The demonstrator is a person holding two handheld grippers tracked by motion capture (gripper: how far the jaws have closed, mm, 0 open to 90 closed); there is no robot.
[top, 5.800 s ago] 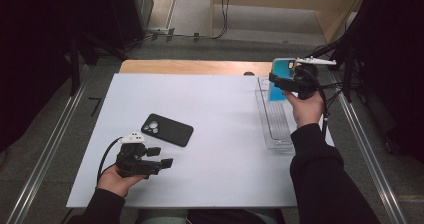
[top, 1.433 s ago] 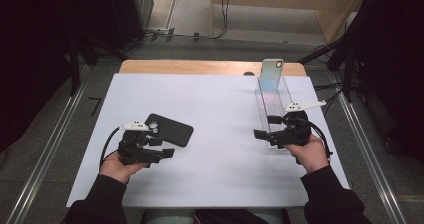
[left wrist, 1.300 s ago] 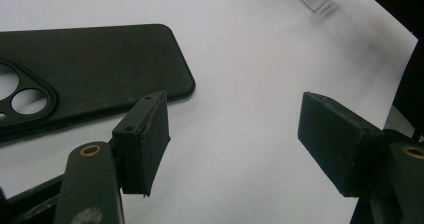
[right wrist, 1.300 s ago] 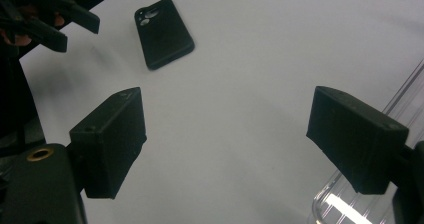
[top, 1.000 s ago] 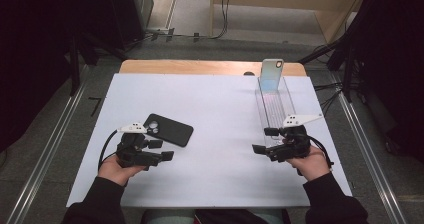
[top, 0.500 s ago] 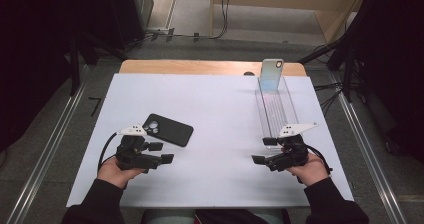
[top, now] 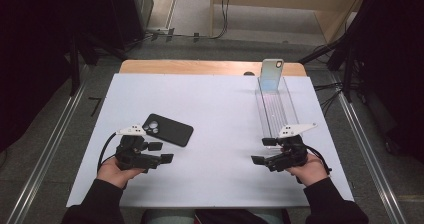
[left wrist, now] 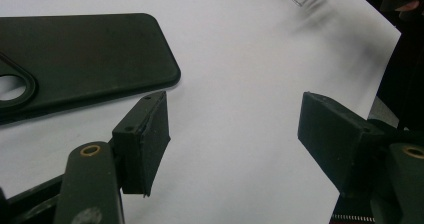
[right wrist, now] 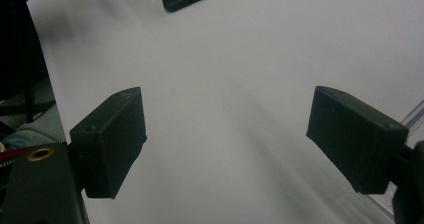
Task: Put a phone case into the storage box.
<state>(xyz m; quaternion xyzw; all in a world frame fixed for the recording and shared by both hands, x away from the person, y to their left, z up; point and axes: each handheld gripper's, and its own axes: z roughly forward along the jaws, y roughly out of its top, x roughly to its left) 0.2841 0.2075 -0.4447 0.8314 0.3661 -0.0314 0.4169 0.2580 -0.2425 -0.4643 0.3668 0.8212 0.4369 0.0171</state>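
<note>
Left tool [top: 161, 154] blocky jaws apart, matte black case [top: 167, 130]

A white table [top: 220, 104] on wood; grey floor [top: 60, 149] with cables [top: 220, 14].

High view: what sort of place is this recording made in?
Probably a lab or data-collection bench: a table under a white sheet, bare cables on the floor, dark curtains around, a hand-held gripper in each hand.

left gripper [top: 162, 156] just beside black phone case [top: 167, 130], empty | right gripper [top: 262, 154] well apart from case; blue phone [top: 271, 75] upright in clear rack [top: 276, 111], far from case
</note>
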